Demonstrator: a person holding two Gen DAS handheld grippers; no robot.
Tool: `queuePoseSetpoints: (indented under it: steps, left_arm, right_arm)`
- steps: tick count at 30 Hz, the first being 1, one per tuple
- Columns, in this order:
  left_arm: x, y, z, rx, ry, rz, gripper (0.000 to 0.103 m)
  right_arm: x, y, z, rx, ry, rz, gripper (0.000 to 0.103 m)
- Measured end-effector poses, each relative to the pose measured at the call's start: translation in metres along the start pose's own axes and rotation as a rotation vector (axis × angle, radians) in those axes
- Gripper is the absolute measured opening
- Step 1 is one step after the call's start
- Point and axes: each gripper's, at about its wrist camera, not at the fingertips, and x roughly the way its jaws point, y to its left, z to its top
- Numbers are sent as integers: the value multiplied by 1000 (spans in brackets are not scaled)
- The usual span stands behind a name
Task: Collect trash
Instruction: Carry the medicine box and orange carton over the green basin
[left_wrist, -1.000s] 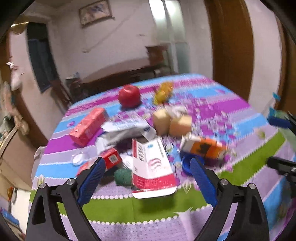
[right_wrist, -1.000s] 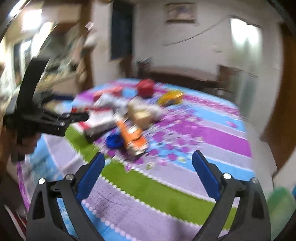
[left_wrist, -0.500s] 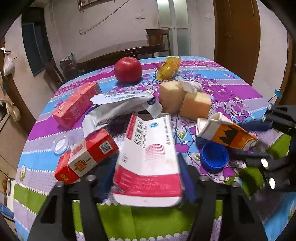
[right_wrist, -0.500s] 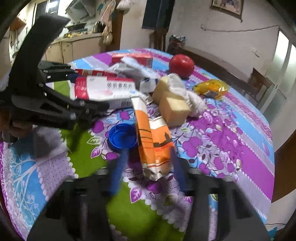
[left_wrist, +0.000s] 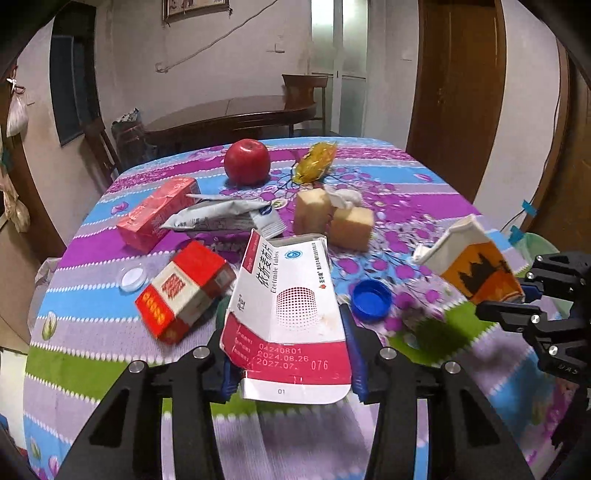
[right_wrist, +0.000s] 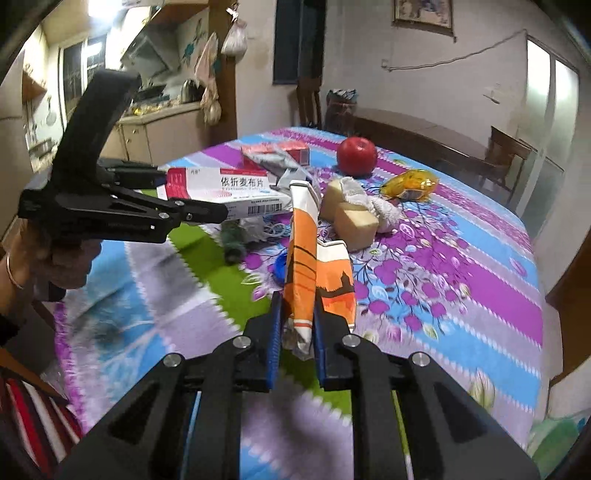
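— Floral cloth in purple, blue and green covered the desk (left_wrist: 424, 192), and litter lay all over it. Where did the white-and-red tablet box (left_wrist: 286, 317) sit?

— Between my left gripper (left_wrist: 286, 354) jaws. They had closed narrowly on its near end, one blue pad against each long side, and I saw the box raised off the cloth in the right wrist view (right_wrist: 225, 192).

— And your other side?

— My right gripper (right_wrist: 297, 328) jaws pinched the lower end of the orange carton (right_wrist: 314, 273), which stood upright between them, above the desk.

— What lay on the cloth?

— I saw a blue cap (left_wrist: 370, 299) just beyond the box, a red pack (left_wrist: 183, 291) to its left, and a red apple (left_wrist: 246, 161) at the far side.
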Motion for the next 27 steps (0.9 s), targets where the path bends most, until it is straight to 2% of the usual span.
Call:
queuePoseSetpoints:
  steps: [7, 15, 21, 27]
  left_arm:
    - [-46, -15, -6, -9, -35, -94, 47]
    - [-81, -70, 36, 87, -210, -51, 47]
    - [-75, -128, 67, 159, -267, -33, 47]
    - [-55, -193, 93, 231, -272, -81, 47]
  right_arm:
    - [-43, 1, -5, 108, -61, -38, 14]
    - [-94, -29, 4, 224, -140, -165, 14]
    - [-128, -61, -6, 319, -142, -281, 14]
    - [-160, -95, -25, 416, -114, -400, 14]
